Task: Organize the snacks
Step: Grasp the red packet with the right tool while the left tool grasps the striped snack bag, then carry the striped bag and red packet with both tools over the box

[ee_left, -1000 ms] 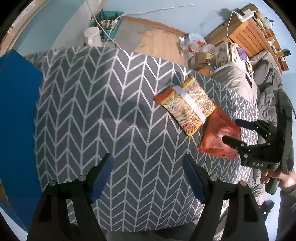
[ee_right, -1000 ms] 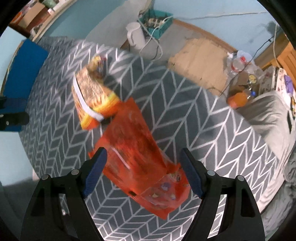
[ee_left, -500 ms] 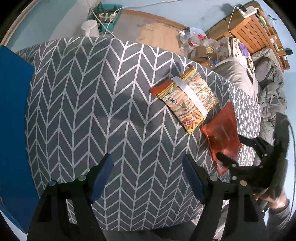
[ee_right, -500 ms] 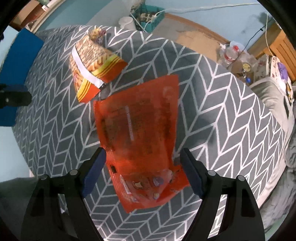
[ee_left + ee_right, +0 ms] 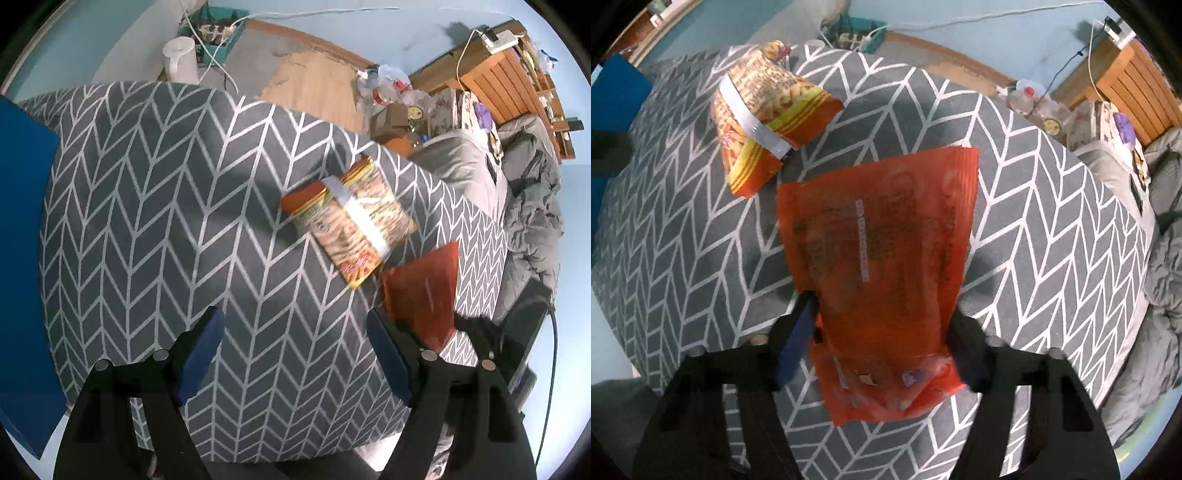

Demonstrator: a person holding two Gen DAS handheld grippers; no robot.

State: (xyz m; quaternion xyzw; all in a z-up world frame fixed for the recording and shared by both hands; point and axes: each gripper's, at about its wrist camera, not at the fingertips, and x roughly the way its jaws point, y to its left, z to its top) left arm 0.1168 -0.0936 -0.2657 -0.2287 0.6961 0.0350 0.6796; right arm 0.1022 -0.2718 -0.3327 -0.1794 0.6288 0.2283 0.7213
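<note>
Right gripper [image 5: 882, 332] closed on red packet [image 5: 879, 258], lower end, above patterned cloth [image 5: 1034, 229]. Left gripper [image 5: 295, 354] wide open, empty. Packet apparently light, limp, slippery; firmer hold at sealed edge advised. Beyond, banded yellow packet [image 5: 764, 110] lying flat.

Grey chevron-patterned tabletop [image 5: 155, 206]; yellow-orange snack bag [image 5: 354, 221] lies on it, red snack bag [image 5: 879, 258] just beside.
</note>
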